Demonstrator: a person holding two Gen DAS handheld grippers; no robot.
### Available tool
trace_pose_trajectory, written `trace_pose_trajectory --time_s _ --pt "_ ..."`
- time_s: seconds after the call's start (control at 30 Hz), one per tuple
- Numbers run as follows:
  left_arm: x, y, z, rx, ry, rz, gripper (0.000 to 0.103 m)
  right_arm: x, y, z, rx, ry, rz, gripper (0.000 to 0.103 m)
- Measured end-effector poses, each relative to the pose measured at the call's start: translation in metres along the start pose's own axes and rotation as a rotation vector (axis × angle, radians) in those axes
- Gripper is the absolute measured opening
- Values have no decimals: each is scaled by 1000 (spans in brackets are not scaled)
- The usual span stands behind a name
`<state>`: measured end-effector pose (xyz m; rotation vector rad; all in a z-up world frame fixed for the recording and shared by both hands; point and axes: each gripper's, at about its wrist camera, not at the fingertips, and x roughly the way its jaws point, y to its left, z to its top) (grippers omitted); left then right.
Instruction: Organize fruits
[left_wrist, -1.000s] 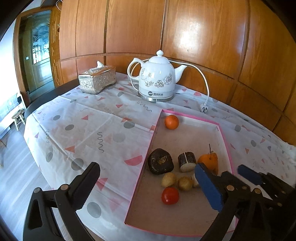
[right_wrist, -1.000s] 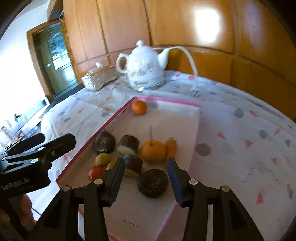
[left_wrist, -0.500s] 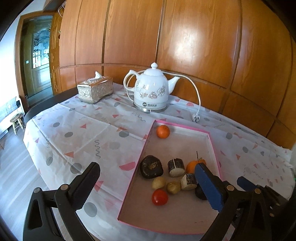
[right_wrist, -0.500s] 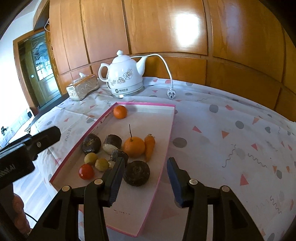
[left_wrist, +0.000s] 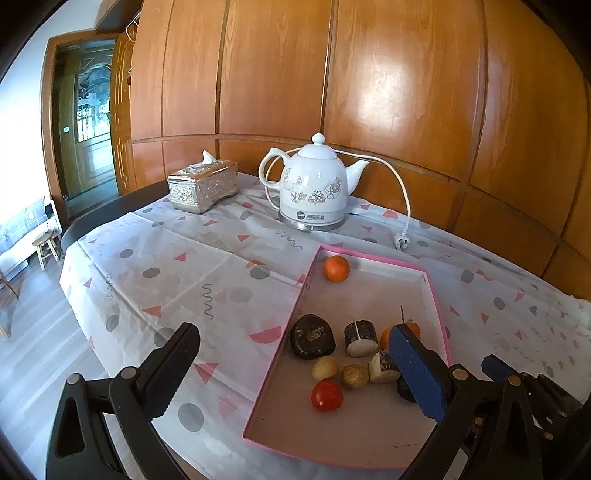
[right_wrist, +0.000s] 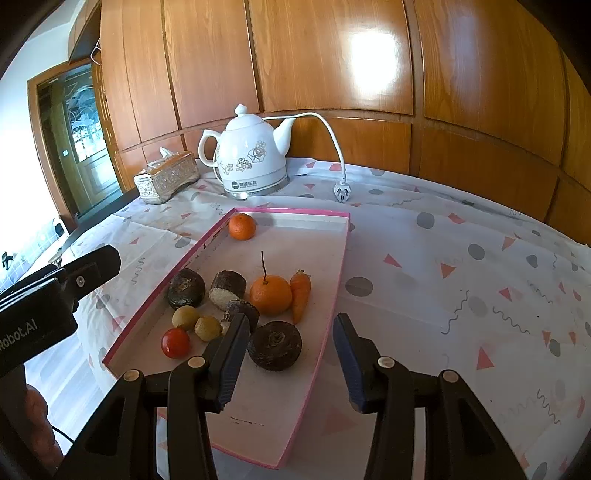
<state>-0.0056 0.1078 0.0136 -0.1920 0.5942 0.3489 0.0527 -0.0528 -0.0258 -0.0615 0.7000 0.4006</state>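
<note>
While both claws hang wide and empty, the right gripper (right_wrist: 286, 354) has the dark round fruit (right_wrist: 274, 345) in the pink tray (right_wrist: 334, 280) just ahead between its fingers; drop squarely, avoiding the carrot (right_wrist: 300, 293) beyond. The left gripper (left_wrist: 295, 373) waits.

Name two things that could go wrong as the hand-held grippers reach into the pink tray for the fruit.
1. The fruits are crowded: the stemmed orange touches the carrot, so the open right hand-held gripper may knock a neighbour.
2. The red tomato and lone orange are round and could roll across the pink tray if nudged.
</note>
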Motion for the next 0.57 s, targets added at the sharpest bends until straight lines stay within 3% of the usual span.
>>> trace_pose_trajectory --time_s 0.57 --pt "3 -6 -2 26 16 -36 100 -2 -4 -3 6 3 -5 48"
